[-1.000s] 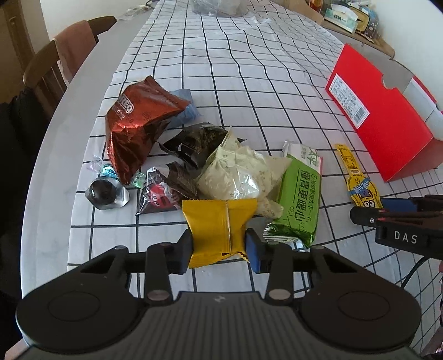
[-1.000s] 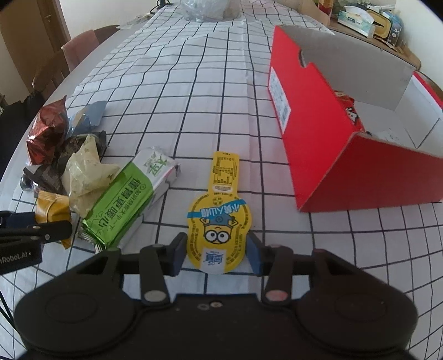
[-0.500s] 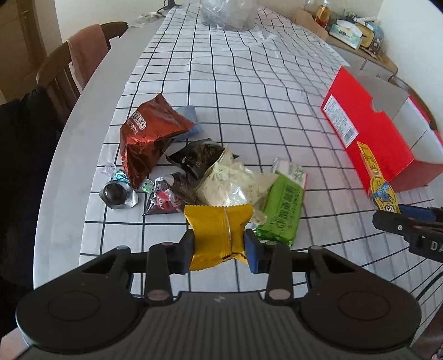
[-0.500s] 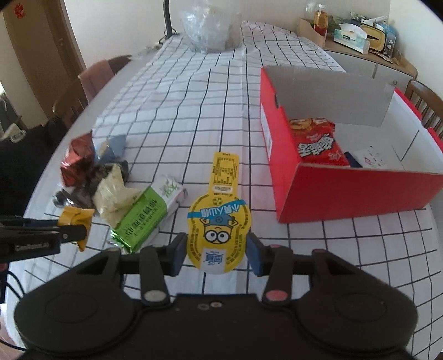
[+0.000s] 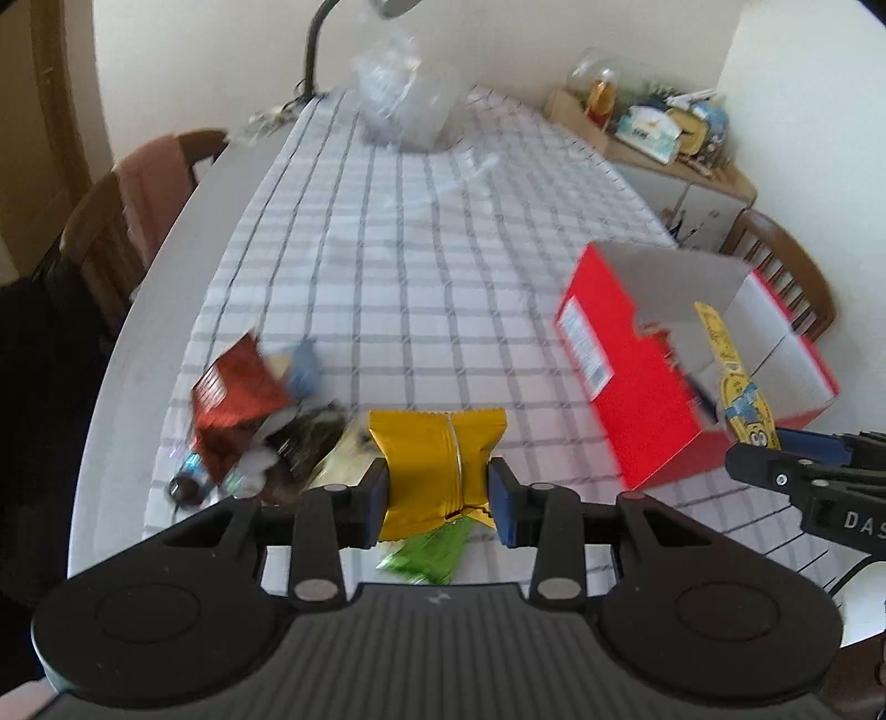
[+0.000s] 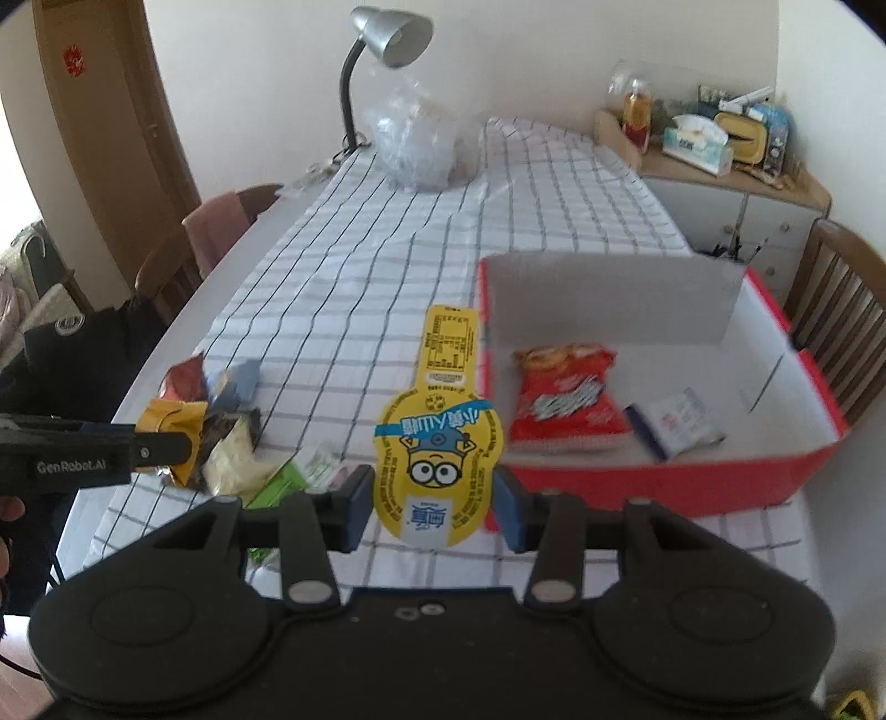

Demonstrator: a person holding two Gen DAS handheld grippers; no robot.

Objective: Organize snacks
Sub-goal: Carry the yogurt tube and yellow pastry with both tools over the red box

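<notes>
Both grippers have risen clear of the checked tablecloth (image 6: 387,249): the left gripper (image 5: 440,493) clamped on a gold foil packet (image 5: 437,465), the right gripper (image 6: 432,501) clamped on a yellow cartoon-face packet (image 6: 437,443). The snack pile (image 6: 221,426) now lies below at near left, and the red box (image 6: 775,471) at right, holding 2 packets, probably takes both next.

Motion blur smears the snack pile (image 5: 249,410), its labels unreadable.

Lamp (image 6: 387,39) at 12 o'clock, clear bag (image 6: 415,141) beneath; shelf (image 6: 714,160) at 1; chairs (image 6: 221,221) at 10, (image 6: 841,310) at 3.
</notes>
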